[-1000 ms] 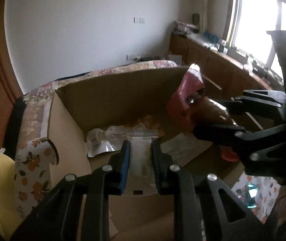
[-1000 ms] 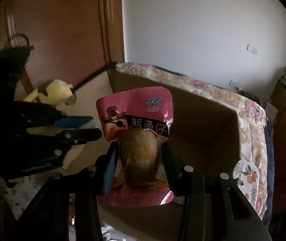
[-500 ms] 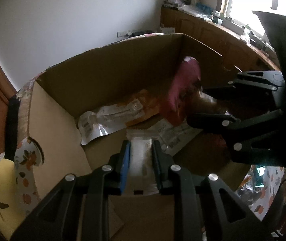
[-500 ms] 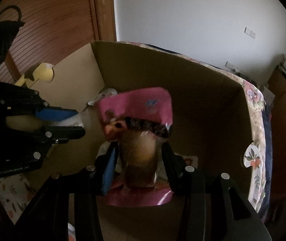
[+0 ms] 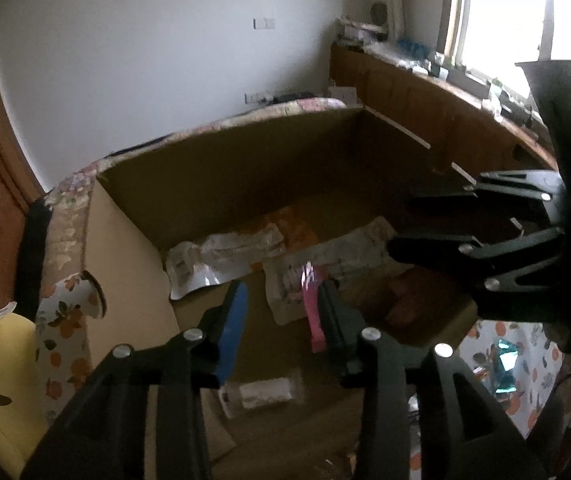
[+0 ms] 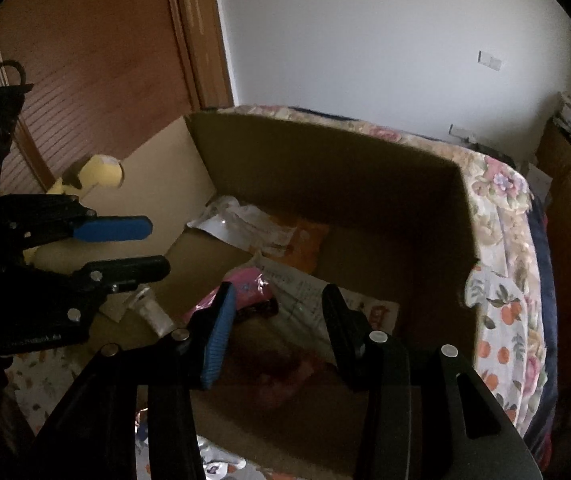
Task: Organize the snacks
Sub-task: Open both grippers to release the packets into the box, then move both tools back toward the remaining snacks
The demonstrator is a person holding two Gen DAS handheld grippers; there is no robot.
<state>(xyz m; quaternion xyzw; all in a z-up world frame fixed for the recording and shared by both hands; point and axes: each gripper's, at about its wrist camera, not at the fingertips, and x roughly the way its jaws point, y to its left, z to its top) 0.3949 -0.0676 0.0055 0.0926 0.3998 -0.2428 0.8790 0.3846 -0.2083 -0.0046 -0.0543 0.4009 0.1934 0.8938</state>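
Blue-padded left gripper [image 5: 279, 312] — fingers spread, nothing between them, low centre of the left wrist frame above the cardboard box [image 5: 221, 168]. Right gripper [image 6: 275, 322] — fingers likewise spread and empty, low centre of the right wrist frame. Pink snack packet [image 6: 245, 292] lies on the box floor just beyond the right fingers. Clear packet [image 5: 263, 392] lies at the near edge, lower centre. White and orange packets [image 5: 241, 246] rest against the far wall. Floral cloth [image 6: 501, 240] surrounds the box.

A plain white wall [image 5: 145, 60] meets a brown wooden slatted door [image 6: 85, 64], while a bright window [image 5: 497, 20] lights a cluttered wooden sideboard [image 5: 425, 92].
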